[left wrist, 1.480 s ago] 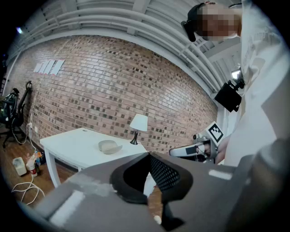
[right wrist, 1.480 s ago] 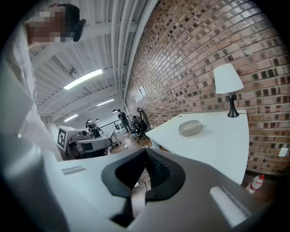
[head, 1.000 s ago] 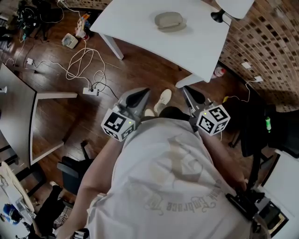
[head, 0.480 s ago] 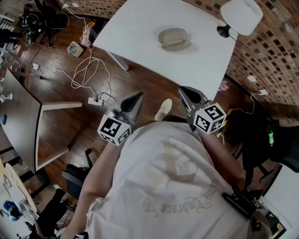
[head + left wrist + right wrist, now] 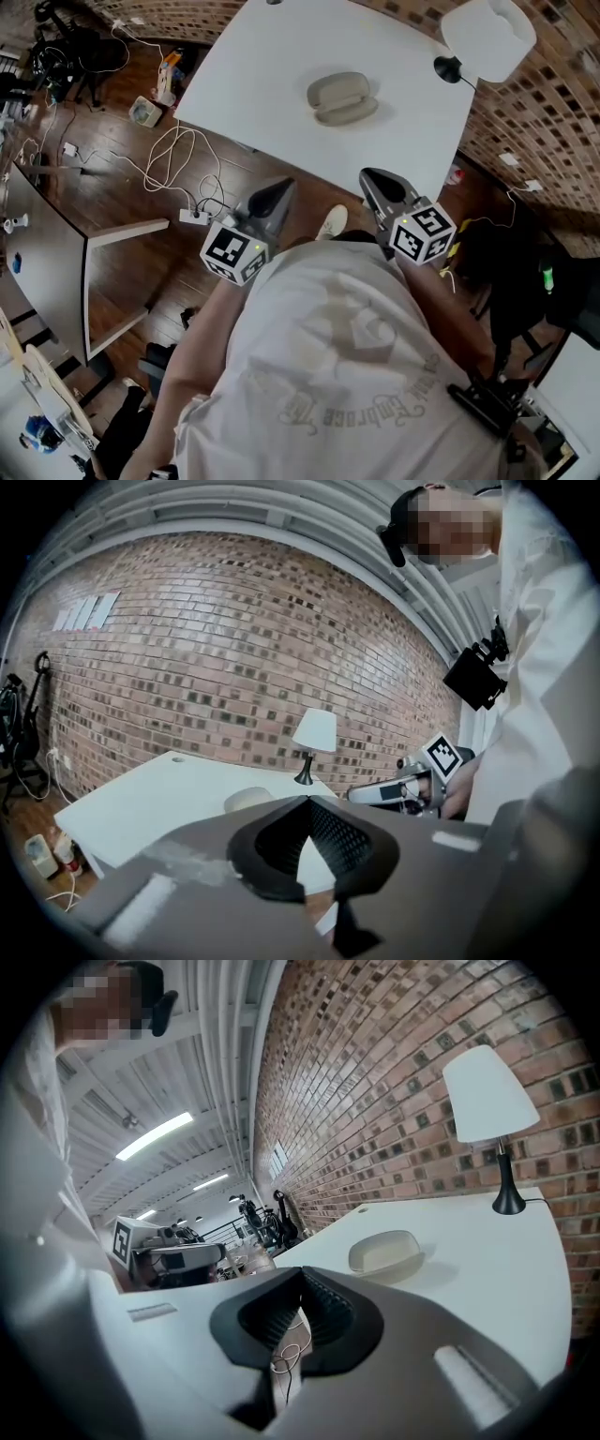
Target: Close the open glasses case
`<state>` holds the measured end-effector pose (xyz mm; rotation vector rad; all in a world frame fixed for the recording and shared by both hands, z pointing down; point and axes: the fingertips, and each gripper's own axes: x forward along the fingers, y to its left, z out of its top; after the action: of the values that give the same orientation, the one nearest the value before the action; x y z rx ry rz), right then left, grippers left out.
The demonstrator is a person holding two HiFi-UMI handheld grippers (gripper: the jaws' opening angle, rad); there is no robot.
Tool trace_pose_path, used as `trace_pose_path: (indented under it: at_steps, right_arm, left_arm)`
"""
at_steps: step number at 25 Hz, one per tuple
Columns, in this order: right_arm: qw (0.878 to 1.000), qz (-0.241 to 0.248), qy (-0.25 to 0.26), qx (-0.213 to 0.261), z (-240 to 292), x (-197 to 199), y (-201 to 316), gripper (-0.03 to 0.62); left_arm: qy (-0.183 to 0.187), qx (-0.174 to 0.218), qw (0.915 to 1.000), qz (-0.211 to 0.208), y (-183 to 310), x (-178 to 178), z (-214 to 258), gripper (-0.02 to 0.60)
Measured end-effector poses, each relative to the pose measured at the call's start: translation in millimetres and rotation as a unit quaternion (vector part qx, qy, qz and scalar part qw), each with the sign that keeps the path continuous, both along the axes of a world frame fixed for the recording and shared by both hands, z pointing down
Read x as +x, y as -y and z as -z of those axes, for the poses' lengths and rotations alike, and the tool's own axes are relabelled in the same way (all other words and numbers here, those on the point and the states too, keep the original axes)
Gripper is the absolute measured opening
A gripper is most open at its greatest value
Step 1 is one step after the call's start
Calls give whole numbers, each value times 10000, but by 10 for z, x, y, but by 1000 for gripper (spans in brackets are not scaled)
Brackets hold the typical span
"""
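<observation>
White table [image 5: 272, 66] beside brick wall [image 5: 534, 103] bears glasses case [image 5: 342, 98]; left claw [image 5: 279, 188], right claw [image 5: 368, 176] closed.

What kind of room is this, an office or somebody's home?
Probably a workshop or lab-style office rather than a home: a bare brick wall, a plain white table with a lamp, and loose cables across the wooden floor.

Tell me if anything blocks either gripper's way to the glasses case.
Nothing visible does. Between the left gripper, the right gripper and the glasses case lies only bare white table; the lamp stands off at the far corner.
</observation>
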<state>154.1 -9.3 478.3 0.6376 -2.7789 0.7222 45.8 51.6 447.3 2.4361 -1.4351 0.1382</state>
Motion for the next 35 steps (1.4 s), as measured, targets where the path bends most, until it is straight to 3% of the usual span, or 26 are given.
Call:
trace_pose_path:
  at_steps: [8,19,28,35]
  right_arm:
    - [9999,-77,49,-109,-60,4,473,8]
    - [9990,-438,12,-62,-74,-142,636,8]
    - [9923,-1223,-159,138,-1,-418,871,9]
    - [9785,-2042,-300,-11,-1,-523,962,8]
  left_arm:
    - [207,30,9998,-69,515,44,24,2]
    - [211,-37,9994,-274,836,-193,30,2]
    - [9,-119,9937,-1113,1239,-487,-75,2]
    - [-83,-81,9821,-1878,1553,-645,-58,2]
